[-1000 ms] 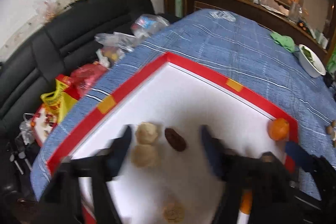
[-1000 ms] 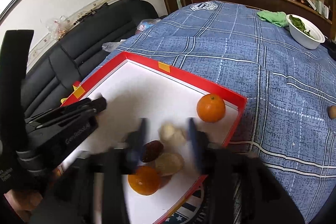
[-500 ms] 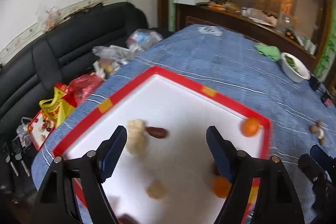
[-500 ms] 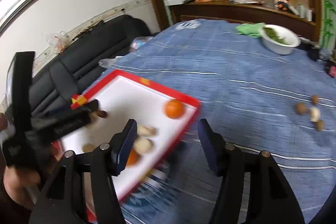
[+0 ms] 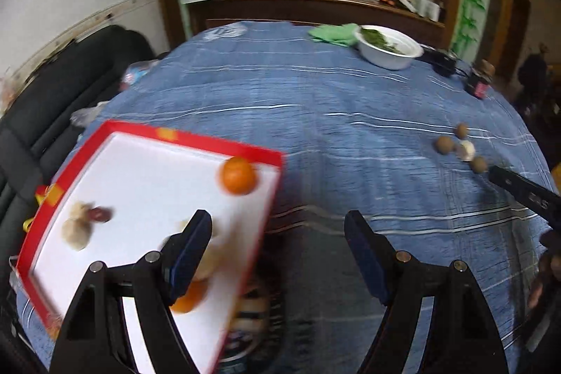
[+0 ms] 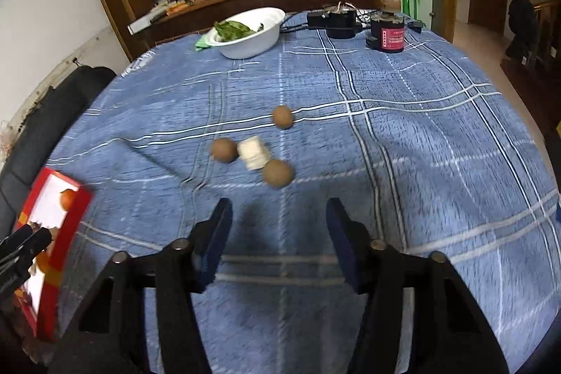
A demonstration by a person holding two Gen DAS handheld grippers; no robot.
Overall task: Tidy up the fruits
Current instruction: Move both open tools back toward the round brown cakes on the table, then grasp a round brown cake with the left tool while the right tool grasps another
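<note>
Left wrist view: we see the left gripper (image 5: 278, 226) with its fingers spread wide, nothing between them – only blue checked tablecloth (image 5: 315, 114) under the gap. The left finger (image 5: 191, 251) overlaps the near right part of the red-rimmed white tray (image 5: 196, 142), covering a pale fruit and an orange (image 5: 187, 300) at the near edge. A second orange (image 5: 238, 175) sits in the tray's far right corner, beyond and left of the finger gap. Two pale fruits (image 5: 75, 226) and a dark red one (image 5: 100, 213) lie at the tray's left side, blurred. Far right on the cloth, a small cluster of brown round fruits (image 5: 443, 144) with a white piece (image 5: 466, 149), well apart from these fingers. The right gripper's black tip (image 5: 519, 190) pokes in just near that cluster. White bowl of greens (image 5: 389, 51) at the far side.

Right wrist view: the right gripper (image 6: 278, 216) has its jaws closing, moderately apart, nothing between them – bare cloth only. Three brown fruits (image 6: 278, 173) and the white piece (image 6: 254, 152) lie just beyond the fingertips; the nearest brown one is roughly in line with the gap but clear of both pads. Tray far left at the frame edge, an orange (image 6: 68, 198) showing in it, with the left gripper's black tip (image 6: 24, 246) over it. Dark jar (image 6: 389, 30) and bowl at the far side of the table.
</note>
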